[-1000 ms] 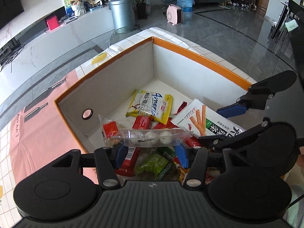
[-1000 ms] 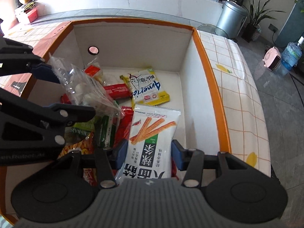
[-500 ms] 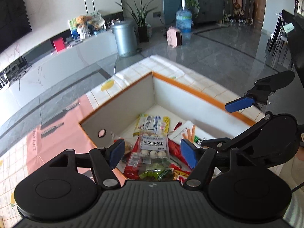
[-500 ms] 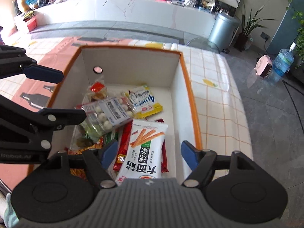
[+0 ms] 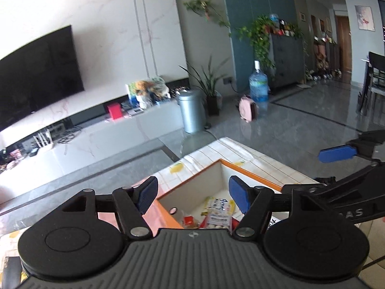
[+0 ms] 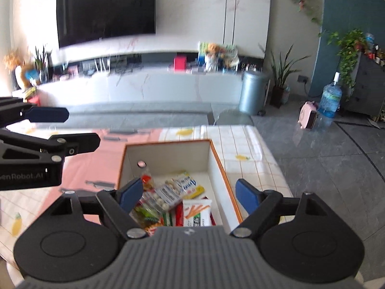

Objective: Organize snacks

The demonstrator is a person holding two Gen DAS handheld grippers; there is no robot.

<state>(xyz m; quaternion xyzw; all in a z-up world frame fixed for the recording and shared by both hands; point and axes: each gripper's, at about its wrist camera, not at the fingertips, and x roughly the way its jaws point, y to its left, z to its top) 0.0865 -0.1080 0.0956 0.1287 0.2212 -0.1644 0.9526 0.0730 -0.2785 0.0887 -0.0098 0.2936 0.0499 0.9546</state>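
— Two grippers up above the table, both empty! Start me on the left side.

— From the right wrist view, the left gripper (image 6: 50,122) pokes in from the left edge, its blue pads well apart with nothing between them. Under it lies the tablecloth (image 6: 96,166), pink there and white with an orange grid further right.

— And the box?

— Orange-rimmed white box (image 6: 168,155) sits open on that cloth, and the snacks are all down inside it. At its left wall there's a small clear packet with a red label (image 6: 147,179). Next comes the clear bag of white balls (image 6: 166,196), lying across a green packet (image 6: 146,214). Behind them, the yellow-edged wafer packet (image 6: 190,185). Toward the right wall, the white pack of biscuit sticks (image 6: 197,213), flat on red wrappers.

— Right gripper?

— The right gripper (image 6: 190,193) hangs over the box's near end, jaws opening, nothing between them, no pad touching any packet.

— Anything from the left wrist camera?

— Same story: the left gripper (image 5: 193,195) is spread wide and bare, the box (image 5: 250,174) low in frame, and the right gripper (image 5: 336,153) showing at the right edge. Beyond the table, a silver bin (image 5: 192,110) and a water bottle (image 5: 258,86) stand on the grey floor.
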